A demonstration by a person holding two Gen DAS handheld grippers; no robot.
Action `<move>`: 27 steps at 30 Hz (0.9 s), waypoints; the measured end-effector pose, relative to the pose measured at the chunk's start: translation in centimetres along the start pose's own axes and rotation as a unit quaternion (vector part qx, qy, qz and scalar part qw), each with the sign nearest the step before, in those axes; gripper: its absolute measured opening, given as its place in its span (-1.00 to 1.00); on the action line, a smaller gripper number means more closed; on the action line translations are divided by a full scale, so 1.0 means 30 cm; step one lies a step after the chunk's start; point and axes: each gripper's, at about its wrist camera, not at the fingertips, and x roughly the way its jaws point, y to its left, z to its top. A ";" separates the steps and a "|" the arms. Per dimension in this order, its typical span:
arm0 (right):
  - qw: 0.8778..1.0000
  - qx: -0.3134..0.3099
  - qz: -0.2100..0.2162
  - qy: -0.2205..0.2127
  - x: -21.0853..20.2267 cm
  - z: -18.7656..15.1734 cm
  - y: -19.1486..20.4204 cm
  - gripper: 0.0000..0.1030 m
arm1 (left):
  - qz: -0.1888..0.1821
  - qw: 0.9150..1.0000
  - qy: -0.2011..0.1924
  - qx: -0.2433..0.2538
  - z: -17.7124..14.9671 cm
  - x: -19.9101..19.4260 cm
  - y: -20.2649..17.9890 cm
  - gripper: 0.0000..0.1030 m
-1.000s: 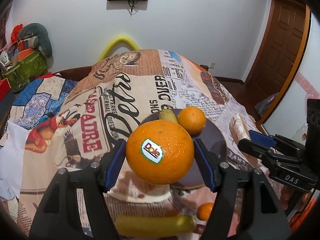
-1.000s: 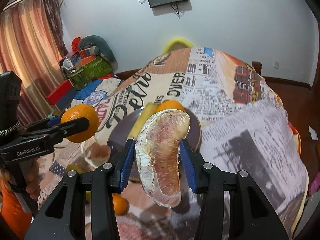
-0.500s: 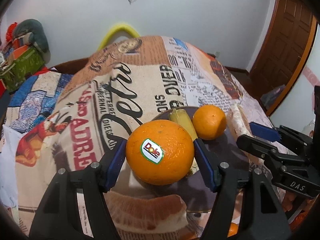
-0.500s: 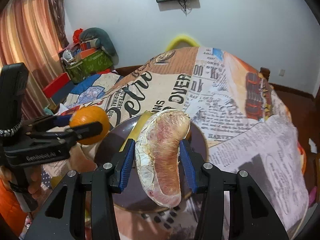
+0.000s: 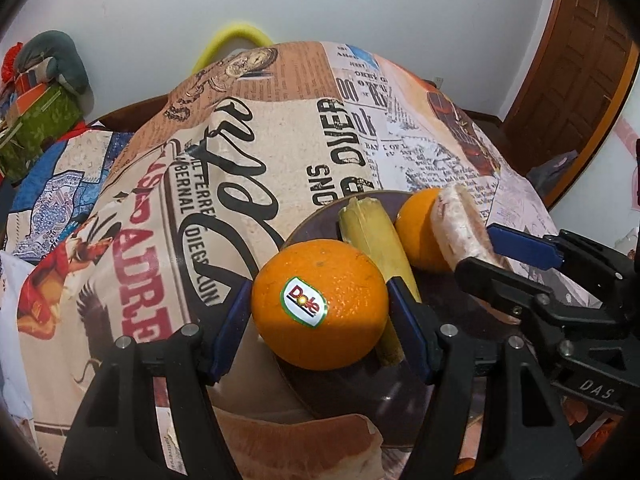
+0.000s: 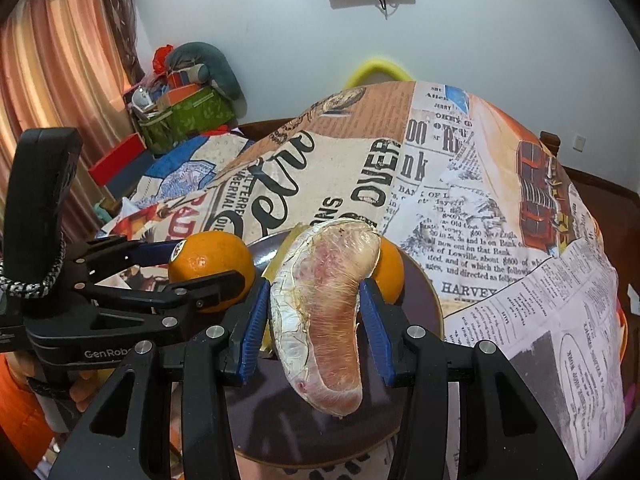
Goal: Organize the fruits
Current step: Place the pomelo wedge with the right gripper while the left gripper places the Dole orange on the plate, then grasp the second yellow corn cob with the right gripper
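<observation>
The left tool (image 5: 320, 306) is clamped on a large orange (image 5: 320, 304) with a Dole sticker, its blue pads pressed to both sides of the fruit, jaws about half spread; the orange hangs over the near left rim of a dark plate (image 5: 360, 392); the right tool (image 6: 314, 312) grips a plastic-wrapped pomelo wedge (image 6: 324, 312), pads tight on its flanks, jaws fairly narrow, the wedge held over the plate's middle with its pink flesh toward the camera; on the plate lie a banana (image 5: 372, 240), running from the far rim toward the near side, and a second orange (image 5: 420, 228) just beside it on the right, touching or nearly so; in the left view the wedge (image 5: 460, 232) sits in front of that second orange, partly hiding it; another pomelo piece (image 5: 304, 444) lies on the counter (image 5: 280, 140) at the plate's near edge; the counter wears a newspaper-print cloth; a yellow arc (image 5: 232, 40) peeks up behind its far end; a green box (image 6: 184, 120) of clutter stands off to the left by the curtain (image 6: 60, 60).
</observation>
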 end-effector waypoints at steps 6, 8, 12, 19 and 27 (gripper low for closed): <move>1.000 0.001 0.011 -0.012 -0.024 0.005 -0.001 -0.17 | 0.008 1.000 0.006 0.002 -0.008 0.010 -0.006 0.32; 1.000 0.000 0.009 -0.012 -0.032 0.006 0.000 -0.17 | 0.004 1.000 0.005 -0.002 -0.004 0.002 -0.004 0.32; 1.000 0.006 0.011 -0.009 -0.054 0.000 -0.008 -0.17 | -0.012 1.000 -0.004 -0.010 0.003 -0.038 0.000 0.34; 1.000 0.004 0.002 -0.018 -0.128 -0.014 0.006 -0.17 | -0.012 1.000 -0.025 -0.006 -0.017 -0.157 -0.014 0.34; 1.000 -0.005 0.000 -0.031 -0.249 -0.050 0.062 -0.16 | 0.006 0.999 -0.047 0.018 -0.098 -0.336 -0.041 0.34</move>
